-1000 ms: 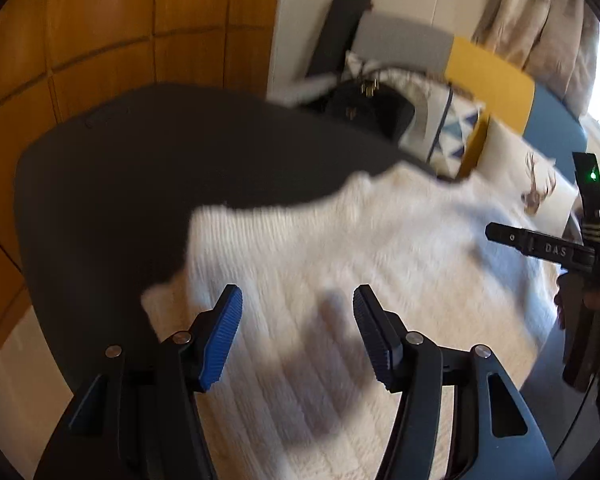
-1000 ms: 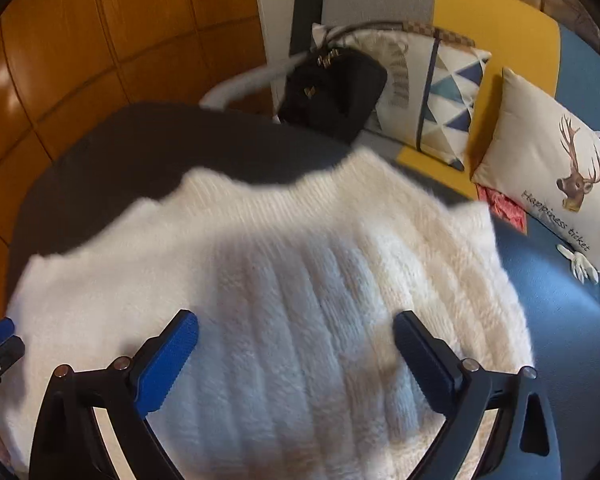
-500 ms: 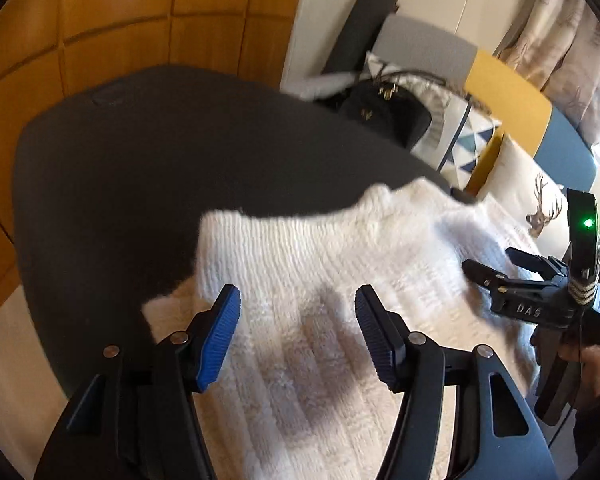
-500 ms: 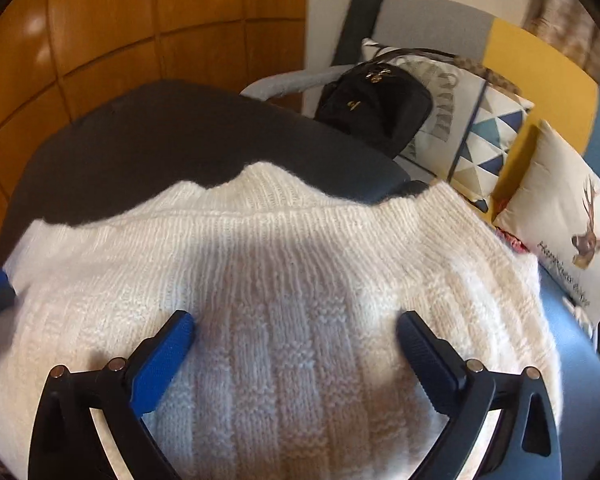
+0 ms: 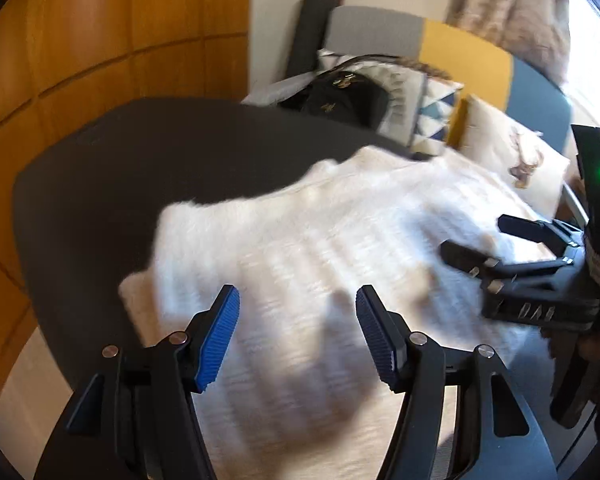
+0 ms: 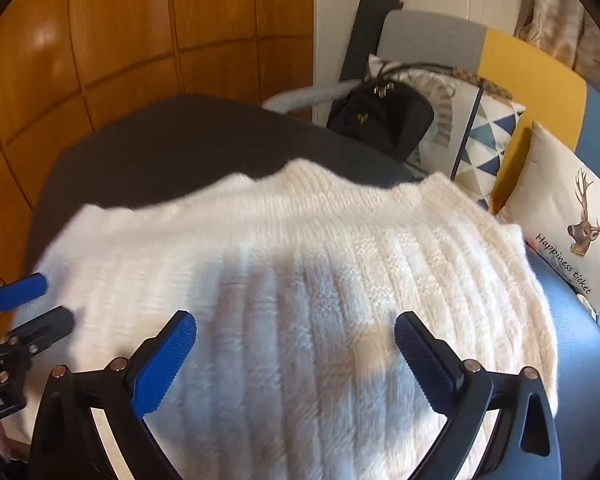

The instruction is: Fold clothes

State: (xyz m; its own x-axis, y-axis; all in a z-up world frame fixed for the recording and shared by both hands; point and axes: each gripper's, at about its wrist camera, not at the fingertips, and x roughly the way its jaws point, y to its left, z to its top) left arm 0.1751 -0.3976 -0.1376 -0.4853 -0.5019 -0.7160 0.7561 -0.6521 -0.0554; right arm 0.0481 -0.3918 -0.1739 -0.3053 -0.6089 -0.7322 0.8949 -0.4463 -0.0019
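Dark grey, matte table top, rounded at the corners, set against a wood-panelled wall. Covered over the near and right-hand part by one white ribbed knit sweater, spread flat and lying directly on the surface, wavy far edge reaching roughly mid-table. Left bare along the far and left portions. Seen from the left wrist view too: same table, same sweater, blurred, with a lower layer showing at the left edge.

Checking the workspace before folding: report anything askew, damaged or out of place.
Nothing damaged or spilled. The white knit sweater lies flat but skewed, its right edge hanging past the dark table toward the blue sofa. Both grippers are open above it.
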